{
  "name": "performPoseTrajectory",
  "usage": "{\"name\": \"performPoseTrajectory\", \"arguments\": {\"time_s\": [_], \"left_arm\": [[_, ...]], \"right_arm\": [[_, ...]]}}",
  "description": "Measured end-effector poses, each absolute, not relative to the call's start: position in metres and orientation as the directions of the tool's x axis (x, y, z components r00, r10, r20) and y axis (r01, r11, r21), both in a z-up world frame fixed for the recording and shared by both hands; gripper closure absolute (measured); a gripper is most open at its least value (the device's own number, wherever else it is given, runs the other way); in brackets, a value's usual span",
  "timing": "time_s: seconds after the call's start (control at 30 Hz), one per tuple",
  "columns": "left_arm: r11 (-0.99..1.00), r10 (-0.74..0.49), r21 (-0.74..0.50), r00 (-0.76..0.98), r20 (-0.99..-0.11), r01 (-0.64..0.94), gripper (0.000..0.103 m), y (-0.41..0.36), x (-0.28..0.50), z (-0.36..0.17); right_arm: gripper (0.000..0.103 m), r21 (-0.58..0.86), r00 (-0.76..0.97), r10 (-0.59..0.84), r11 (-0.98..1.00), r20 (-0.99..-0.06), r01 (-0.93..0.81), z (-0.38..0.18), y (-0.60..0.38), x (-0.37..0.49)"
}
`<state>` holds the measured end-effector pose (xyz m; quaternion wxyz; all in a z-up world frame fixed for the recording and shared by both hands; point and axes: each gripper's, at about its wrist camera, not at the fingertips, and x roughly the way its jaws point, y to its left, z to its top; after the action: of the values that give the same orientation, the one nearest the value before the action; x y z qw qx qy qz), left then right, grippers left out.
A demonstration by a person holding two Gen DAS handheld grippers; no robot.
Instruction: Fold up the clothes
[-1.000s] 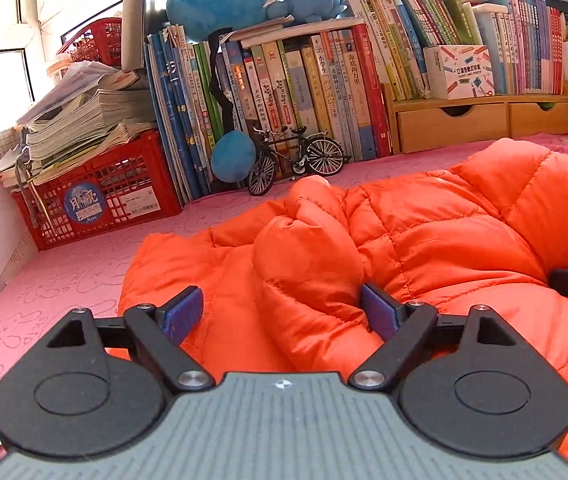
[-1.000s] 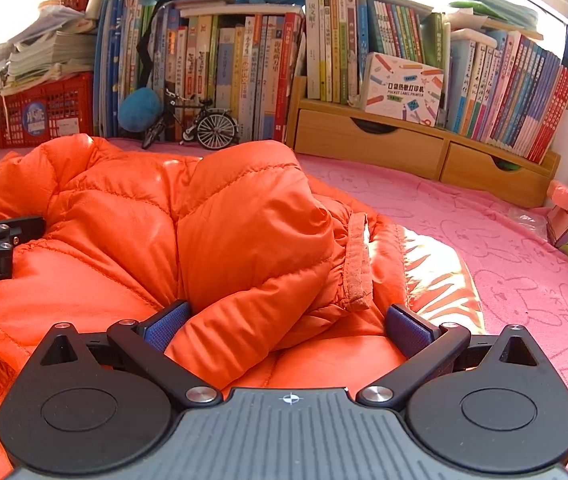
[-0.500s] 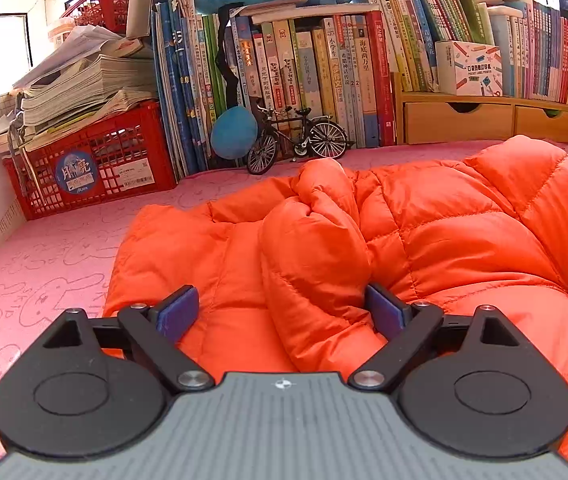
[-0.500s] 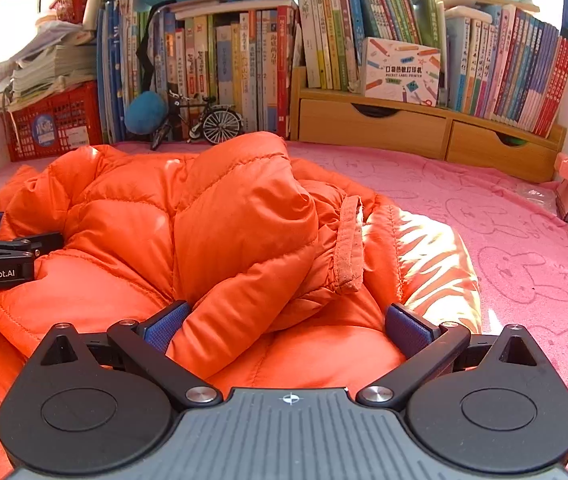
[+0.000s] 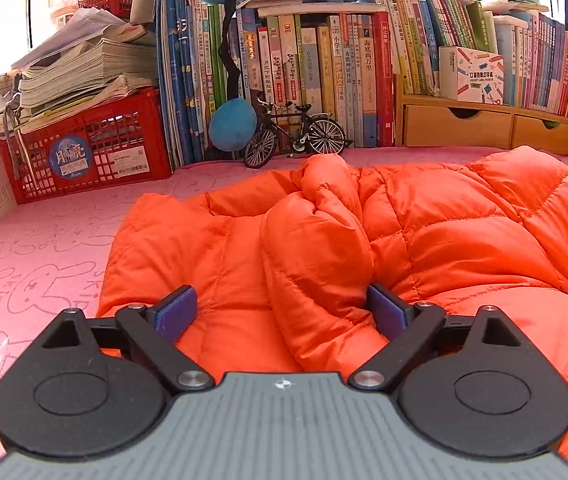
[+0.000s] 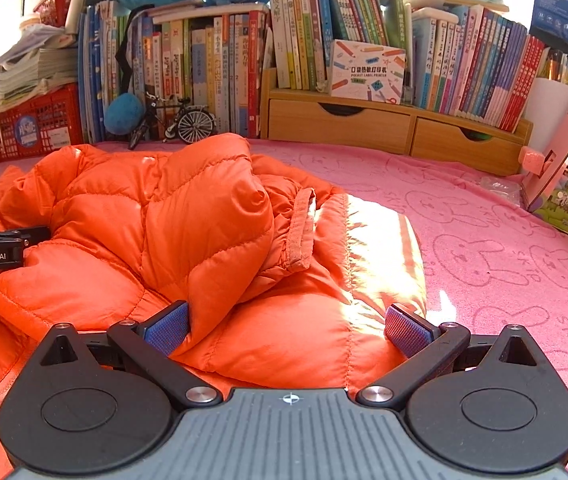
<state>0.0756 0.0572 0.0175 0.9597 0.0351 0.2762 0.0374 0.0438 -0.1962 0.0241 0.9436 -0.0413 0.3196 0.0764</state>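
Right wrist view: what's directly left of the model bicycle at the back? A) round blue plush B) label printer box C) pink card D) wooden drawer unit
A: the round blue plush hangs right beside the model bicycle, in front of the upright books.

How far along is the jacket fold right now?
Done: the orange puffer jacket already has one puffy layer doubled over itself on the pink cloth. In hand: the left hand-held gripper and the right hand-held gripper are open, straddling fabric. Left: it is still lumpy and needs flattening.
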Motion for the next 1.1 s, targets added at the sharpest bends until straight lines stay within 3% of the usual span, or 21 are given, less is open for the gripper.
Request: {"name": "performPoseTrajectory", "arguments": {"time_s": [0.33, 0.57, 1.1], "left_arm": [[0.996, 0.088, 0.074, 0.842, -0.532, -0.057, 0.010, 0.060, 0.076, 0.018], [0.996, 0.085, 0.072, 0.842, -0.533, -0.056, 0.010, 0.061, 0.076, 0.019], [0.997, 0.078, 0.061, 0.840, -0.536, -0.054, 0.010, 0.062, 0.077, 0.019]], "right_arm": [[0.000, -0.027, 0.755, 0.001, 0.999, -0.656, -0.025, 0.025, -0.229, 0.034], [0.000, -0.213, 0.822, -0.095, 0.976, -0.561, -0.033, 0.053, -0.201, 0.024], [0.000, -0.269, 0.874, -0.024, 0.955, -0.486, -0.123, 0.083, -0.166, 0.021]]}}
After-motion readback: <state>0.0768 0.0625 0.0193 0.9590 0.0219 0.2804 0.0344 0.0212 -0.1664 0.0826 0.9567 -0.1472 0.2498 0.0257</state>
